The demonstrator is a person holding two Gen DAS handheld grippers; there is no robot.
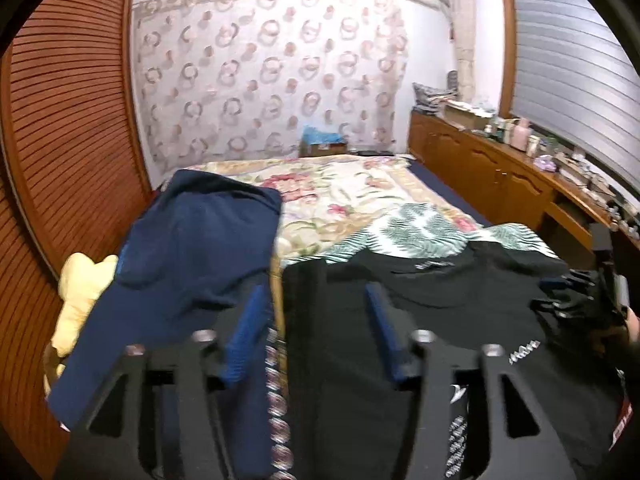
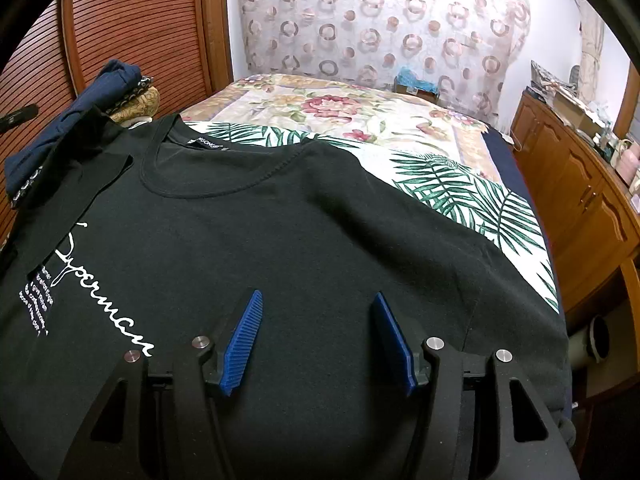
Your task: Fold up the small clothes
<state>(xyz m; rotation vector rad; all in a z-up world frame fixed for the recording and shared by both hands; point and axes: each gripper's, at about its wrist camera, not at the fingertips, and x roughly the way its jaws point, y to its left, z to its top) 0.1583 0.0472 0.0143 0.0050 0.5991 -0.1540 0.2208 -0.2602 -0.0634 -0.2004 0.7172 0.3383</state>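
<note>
Blue fingers (image 2: 256,340) on the right gripper (image 2: 316,340) are spread wide, with nothing between them. They hang over a black shirt (image 2: 280,240) that lies flat on the bed (image 2: 340,108). It is hard to tell if they touch the cloth. White writing (image 2: 100,300) runs down the left side of the shirt, and its near end is cut off by the gripper. The left sleeve is folded in over the shirt. The bottom of the shirt is hidden under the gripper body.

Fingers (image 1: 246,340) of the left gripper (image 1: 316,336) are also wide apart and hold nothing. They sit over the spot where the black shirt (image 1: 420,320) meets a dark blue cloth (image 1: 192,248). That picture is blurry, so small things are hard to make out. A yellow thing (image 1: 80,292) pokes out from under the blue cloth at the left; I cannot tell what it is. At the right edge of that view, part of the right gripper (image 1: 592,300) shows, but it is dark and cut off.

Past the shirt lies a leaf cloth (image 2: 460,192), partly hidden under it. Farther back is the flower cover of the bed. Beside the bed, a wood counter (image 1: 500,168) holds many small things, too tiny to name. At the far end is a curtain (image 1: 272,76) with rings on it.
</note>
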